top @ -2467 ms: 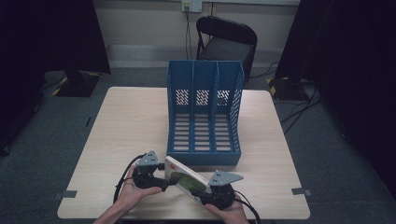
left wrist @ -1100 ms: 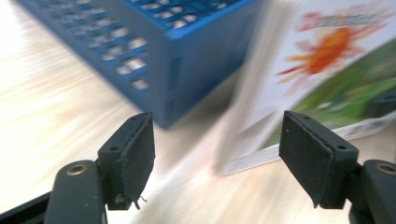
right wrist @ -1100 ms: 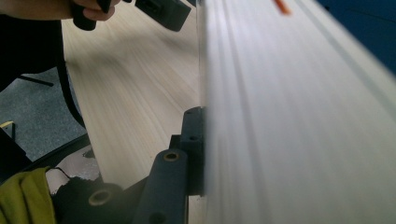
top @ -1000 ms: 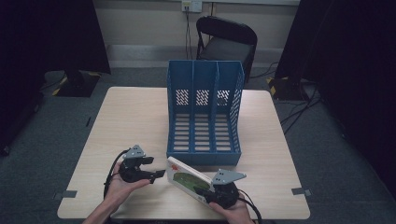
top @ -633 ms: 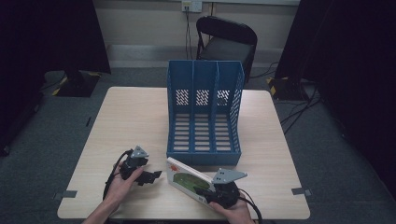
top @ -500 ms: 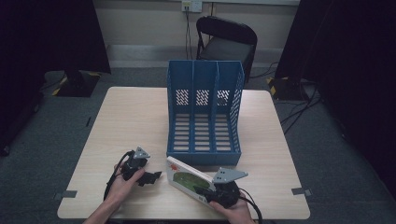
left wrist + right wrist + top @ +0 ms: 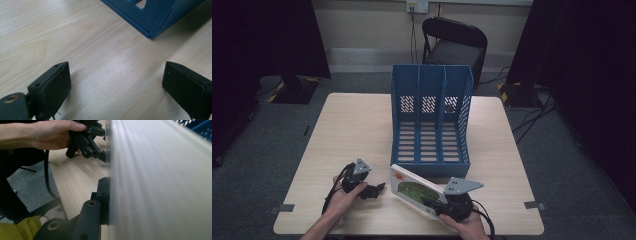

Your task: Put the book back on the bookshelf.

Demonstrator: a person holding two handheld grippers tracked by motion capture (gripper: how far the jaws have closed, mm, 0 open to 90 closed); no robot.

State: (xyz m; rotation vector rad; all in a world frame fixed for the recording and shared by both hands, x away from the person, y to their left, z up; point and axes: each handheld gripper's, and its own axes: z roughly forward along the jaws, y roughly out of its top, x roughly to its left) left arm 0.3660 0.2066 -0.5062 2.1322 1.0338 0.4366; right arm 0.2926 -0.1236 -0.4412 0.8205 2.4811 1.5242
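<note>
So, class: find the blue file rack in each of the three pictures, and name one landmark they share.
High view: the blue file rack stands at the table's centre, beyond the book.
Left gripper view: its lower corner sits at the top right, above the open gripper.
Right gripper view: a perforated sliver at the top right corner.
Shared landmark: the pale wooden table.

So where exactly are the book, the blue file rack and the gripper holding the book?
book (image 7: 414, 190), high view, on its green and white cover.
blue file rack (image 7: 430, 145), high view, on its slatted floor.
right gripper (image 7: 432, 204), high view, between its fingers at the book's near edge.
</note>
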